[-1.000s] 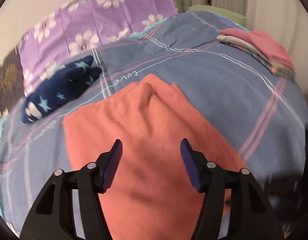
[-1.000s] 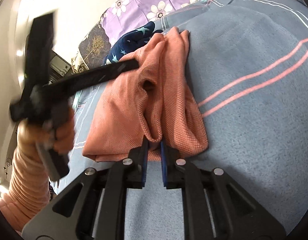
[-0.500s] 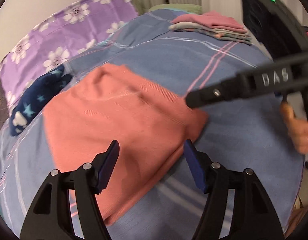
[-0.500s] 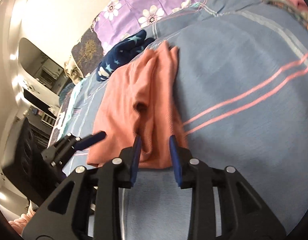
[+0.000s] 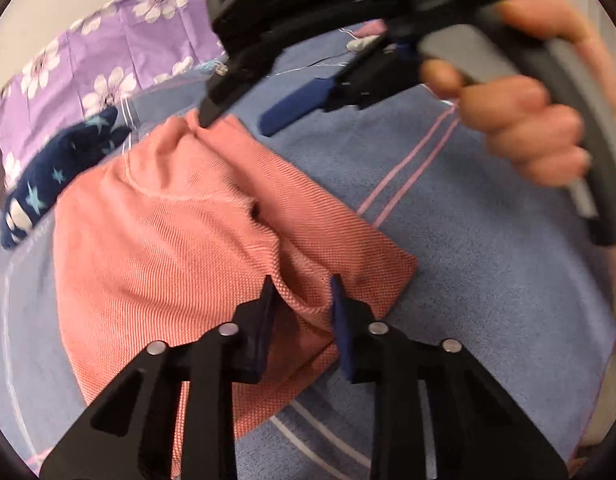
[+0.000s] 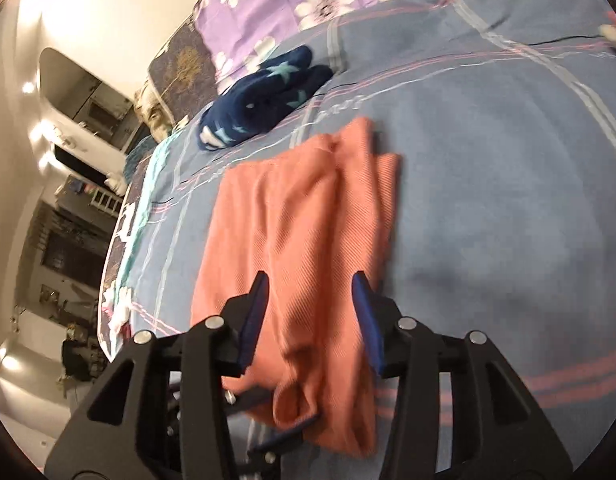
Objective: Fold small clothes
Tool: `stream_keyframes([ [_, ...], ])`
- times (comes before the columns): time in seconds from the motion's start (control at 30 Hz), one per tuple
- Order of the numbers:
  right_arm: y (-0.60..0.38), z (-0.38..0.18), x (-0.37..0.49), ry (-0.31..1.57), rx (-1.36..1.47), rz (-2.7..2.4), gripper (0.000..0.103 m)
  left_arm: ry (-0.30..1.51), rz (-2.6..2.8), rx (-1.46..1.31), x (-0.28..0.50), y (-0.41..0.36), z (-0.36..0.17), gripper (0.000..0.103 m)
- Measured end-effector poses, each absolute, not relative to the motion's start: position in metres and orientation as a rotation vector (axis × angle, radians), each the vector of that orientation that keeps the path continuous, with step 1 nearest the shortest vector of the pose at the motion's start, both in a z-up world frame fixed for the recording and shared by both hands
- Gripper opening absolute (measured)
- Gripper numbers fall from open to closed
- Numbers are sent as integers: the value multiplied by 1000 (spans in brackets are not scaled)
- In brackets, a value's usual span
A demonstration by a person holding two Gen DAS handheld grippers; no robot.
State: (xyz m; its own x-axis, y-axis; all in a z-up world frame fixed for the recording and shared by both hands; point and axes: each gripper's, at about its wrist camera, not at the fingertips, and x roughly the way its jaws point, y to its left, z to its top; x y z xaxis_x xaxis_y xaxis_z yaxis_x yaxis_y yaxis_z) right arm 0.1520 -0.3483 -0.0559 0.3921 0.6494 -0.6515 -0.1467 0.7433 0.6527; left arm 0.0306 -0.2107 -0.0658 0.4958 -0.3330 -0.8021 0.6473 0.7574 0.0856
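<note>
A salmon knit garment [image 5: 180, 240] lies partly folded on the blue plaid bedspread [image 5: 487, 280]. My left gripper [image 5: 304, 308] is at the garment's near edge. Its jaws are closing and its pads pinch a raised fold of the cloth. In the right wrist view the left gripper [image 6: 294, 406] shows at the bottom, holding that same edge. My right gripper [image 6: 309, 312] hovers over the middle of the salmon garment [image 6: 300, 220]. Its jaws are opening and nothing is pinched between them. From the left wrist view the right gripper [image 5: 248, 114] reaches to the garment's far end, gripped by a person's hand [image 5: 527, 132].
A navy garment with stars [image 6: 264, 100] lies bunched beyond the salmon one, also in the left wrist view [image 5: 56, 168]. A purple floral pillow [image 6: 308, 0] is at the bed's head. The bedspread [image 6: 507, 180] stretches right; the bed's edge drops off at the left.
My right gripper let go of the garment's near edge, opened and moved toward its far end. My left gripper came down on the near edge and closed on a fold.
</note>
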Motion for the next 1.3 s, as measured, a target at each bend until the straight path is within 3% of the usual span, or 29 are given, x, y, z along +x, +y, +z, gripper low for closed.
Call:
stream_keyframes([
  [0.2, -325, -65, 199, 1093, 509, 556, 53, 865, -628, 354, 32, -204, -68, 25],
  [0.47, -305, -88, 239, 1129, 507, 568, 54, 863, -642, 321, 26, -202, -69, 25],
  [0.53, -303, -88, 244, 1114, 506, 576, 48, 859, -645, 319, 24, -202, -69, 25],
  [0.57, -303, -88, 246, 1110, 500, 571, 27, 856, -648, 316, 23, -202, -68, 25],
  [0.6, -300, -88, 249, 1103, 479, 556, 13, 852, -657, 307, 22, -201, -67, 19],
  [0.63, -298, -87, 250, 1096, 465, 546, 12, 852, -672, 293, 29, -197, -67, 12],
  [0.7, -300, -80, 247, 1060, 485, 568, 10, 849, -689, 263, 36, -189, -64, 8],
  [1.0, -310, -22, 225, 909, 379, 566, 9, 792, -772, 193, 29, -194, -34, 7],
  [1.3, -322, -53, 231, 947, 363, 477, 9, 853, -761, 241, 31, -214, -55, 7],
])
